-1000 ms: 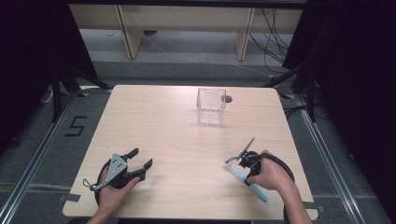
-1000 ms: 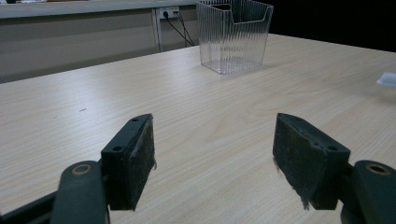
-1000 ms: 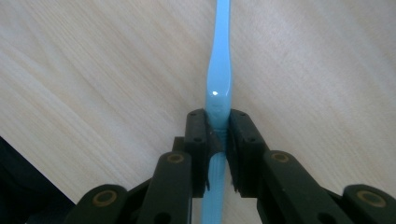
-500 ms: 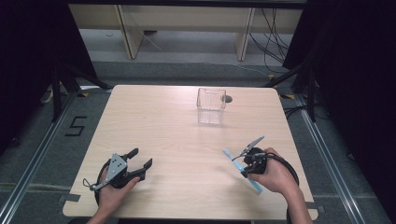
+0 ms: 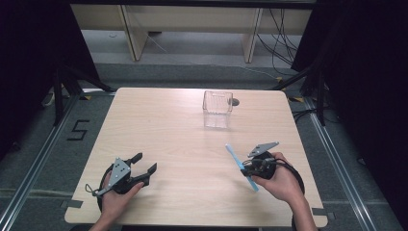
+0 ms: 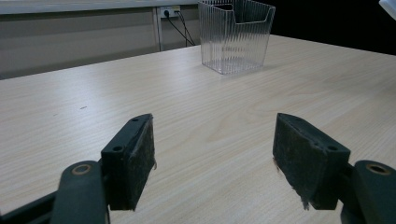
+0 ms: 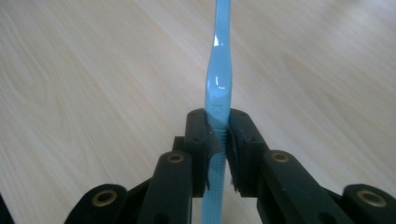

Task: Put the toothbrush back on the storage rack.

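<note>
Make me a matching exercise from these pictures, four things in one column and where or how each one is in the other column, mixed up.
1. left gripper
2. right gripper
3. toothbrush
4. clear box

A. stands at the far side of the table
B. light blue, clamped between two jaws
C. open, nothing between its jaws
D. shut on a handle

Pairs: 1-C, 2-D, 3-B, 4-A

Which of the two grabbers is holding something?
The right gripper: its jaws are shut on a blue toothbrush. The left gripper rests on the table with its jaws open and nothing between them.
</note>
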Available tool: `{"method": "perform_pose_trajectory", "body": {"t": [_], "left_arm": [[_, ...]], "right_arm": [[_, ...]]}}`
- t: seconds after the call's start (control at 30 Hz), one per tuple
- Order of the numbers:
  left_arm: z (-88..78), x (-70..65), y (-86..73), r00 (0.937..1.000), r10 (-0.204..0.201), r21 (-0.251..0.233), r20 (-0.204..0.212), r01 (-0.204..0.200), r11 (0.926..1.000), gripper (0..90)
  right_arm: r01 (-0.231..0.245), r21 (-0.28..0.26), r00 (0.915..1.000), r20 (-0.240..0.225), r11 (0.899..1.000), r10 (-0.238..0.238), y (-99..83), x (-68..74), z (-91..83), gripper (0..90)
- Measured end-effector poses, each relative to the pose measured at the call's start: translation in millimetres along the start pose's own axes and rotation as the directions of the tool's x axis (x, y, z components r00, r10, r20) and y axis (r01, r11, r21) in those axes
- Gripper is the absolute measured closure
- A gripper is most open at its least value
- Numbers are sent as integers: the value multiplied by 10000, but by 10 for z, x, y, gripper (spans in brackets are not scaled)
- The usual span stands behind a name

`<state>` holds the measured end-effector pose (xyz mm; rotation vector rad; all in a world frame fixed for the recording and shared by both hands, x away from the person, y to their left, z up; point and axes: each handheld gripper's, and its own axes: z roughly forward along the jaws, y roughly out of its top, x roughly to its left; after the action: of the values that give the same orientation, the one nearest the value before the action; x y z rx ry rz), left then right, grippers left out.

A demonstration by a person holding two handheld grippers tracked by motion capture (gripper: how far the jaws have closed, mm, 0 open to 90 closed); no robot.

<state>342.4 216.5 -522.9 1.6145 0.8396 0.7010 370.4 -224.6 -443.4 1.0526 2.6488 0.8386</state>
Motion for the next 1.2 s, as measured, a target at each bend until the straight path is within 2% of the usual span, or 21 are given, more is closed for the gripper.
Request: {"method": "perform_pose_trajectory", "body": {"t": [0.1, 0.17, 0.23, 0.3, 0.33, 0.37, 0.47, 0.63, 0.67, 0.7, 0.73, 0.8, 0.83, 0.9, 0.93, 1.03, 1.07, 1.1, 1.13, 1.17, 1.2], "left_arm": [[3, 0, -1, 10000, -17, -40, 10, 17, 10000, 290], [1, 3, -1, 10000, -6, -35, 26, 6, 10000, 290], [1, 5, -1, 10000, -12, -31, 28, 12, 10000, 290], [2, 5, 0, 10000, -10, -15, 13, 10, 10000, 290], [2, 5, 0, 10000, -11, -16, 15, 11, 10000, 290], [1, 5, 0, 10000, -12, -22, 15, 12, 10000, 290], [1, 7, -1, 10000, -14, -37, 19, 14, 10000, 290], [1, 6, -1, 10000, -2, -44, 33, 2, 10000, 290], [1, 5, -1, 10000, -9, -38, 19, 9, 10000, 290], [0, 5, -1, 10000, -21, -38, 18, 21, 10000, 290], [0, 8, -1, 10000, -3, -41, 21, 4, 10000, 290], [0, 5, -2, 10000, -20, -37, 18, 20, 10000, 290], [0, 8, -1, 10000, 11, -41, 38, -10, 10000, 290], [1, 7, -1, 10000, 3, -45, 41, -3, 10000, 290], [1, 5, -1, 10000, -11, -39, 22, 11, 10000, 290], [1, 8, -1, 10000, -5, -44, 28, 5, 10000, 290], [0, 8, -1, 10000, -15, -41, 26, 15, 10000, 290], [0, 8, -1, 10000, -15, -41, 26, 15, 10000, 290], [0, 8, -2, 10000, -10, -42, 30, 10, 10000, 290], [0, 8, -1, 10000, -12, -40, 28, 12, 10000, 290], [1, 8, -1, 10000, -7, -43, 30, 7, 10000, 290]], "right_arm": [[28, -337, 9999, -117, 9994, -32, 0, -2, 4, 792], [182, -802, 9998, 61, 9966, -177, -1, -2, 13, 792], [187, -980, 9998, -87, 9950, -196, -3, 0, 28, 792], [131, -1417, 9999, -86, 9898, -145, -10, 2, 61, 792], [212, -1367, 9997, -43, 9904, -220, -10, 4, 51, 792], [-49, -1368, 10000, 79, 9906, 60, -15, 20, 43, 792], [-148, -2038, 9999, -37, 9789, 144, -21, 39, 74, 792], [-89, -2495, 9999, 53, 9683, 105, -27, 31, 89, 792], [-422, -2626, 9990, 25, 9640, 444, -33, 55, 85, 792], [-46, -2893, 9997, 201, 9572, 109, -30, 25, 86, 792], [-160, -3320, 9994, 221, 9432, 248, -34, 18, 92, 792], [-224, -3420, 9993, 207, 9394, 314, -34, 18, 92, 792], [-494, -3699, 9978, 230, 9278, 623, -39, 33, 90, 792], [-305, -3811, 9981, 371, 9240, 483, -38, 20, 90, 792], [-232, -4073, 9977, 481, 9130, 468, -38, 16, 103, 792], [-539, -4378, 9962, 387, 8975, 786, -44, 33, 116, 792], [-436, -4470, 9965, 446, 8935, 709, -44, 27, 120, 792], [-436, -4470, 9965, 446, 8935, 709, -44, 27, 120, 792], [-590, -4747, 9956, 364, 8782, 865, -45, 38, 138, 792], [-590, -4747, 9956, 364, 8782, 865, -45, 38, 138, 792], [-696, -4847, 9948, 314, 8719, 968, -46, 49, 139, 792]]}}
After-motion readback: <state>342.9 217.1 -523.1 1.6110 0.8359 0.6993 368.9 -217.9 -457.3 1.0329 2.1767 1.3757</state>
